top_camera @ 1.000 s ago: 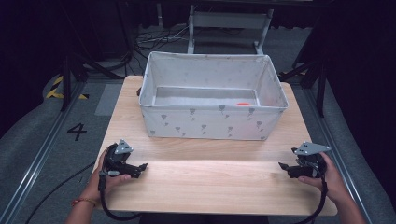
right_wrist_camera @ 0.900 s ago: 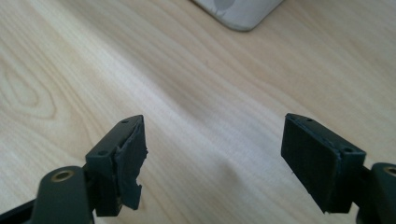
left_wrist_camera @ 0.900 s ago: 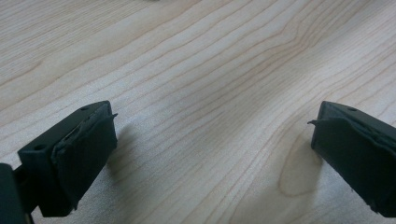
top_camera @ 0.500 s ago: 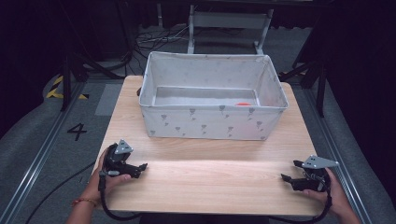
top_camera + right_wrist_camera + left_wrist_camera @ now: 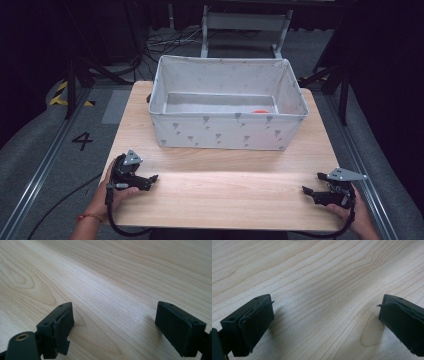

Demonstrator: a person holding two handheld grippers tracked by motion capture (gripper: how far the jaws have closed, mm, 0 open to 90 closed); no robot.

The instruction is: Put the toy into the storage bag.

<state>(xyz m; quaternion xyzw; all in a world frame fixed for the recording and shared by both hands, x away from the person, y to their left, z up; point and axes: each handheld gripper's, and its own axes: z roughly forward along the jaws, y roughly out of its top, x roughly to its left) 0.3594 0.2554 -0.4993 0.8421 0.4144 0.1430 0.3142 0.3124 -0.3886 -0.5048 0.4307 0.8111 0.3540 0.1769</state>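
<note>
My left gripper [image 5: 152, 178] rests on the wooden table [image 5: 225, 200] near its front left corner, held by a hand, pointing right. Its jaws stand open over bare wood in the left gripper view [image 5: 324, 315]. My right gripper [image 5: 306, 191] sits low at the front right corner, pointing left. Its jaws have just been opening and stand wide apart with nothing between them, only wood grain in the right gripper view [image 5: 115, 322]. A white fabric bin [image 5: 227, 116] with small grey prints stands at the back of the table. A small orange object [image 5: 259, 111] lies inside it.
The broad strip of table between the two grippers is bare wood. Black cables trail from both grippers over the front edge. Grey floor, rails and a metal frame [image 5: 245, 22] surround the table.
My right gripper has come down and toward the table's front edge, and its jaws have spread a little. The left gripper and the bin have stayed put.
</note>
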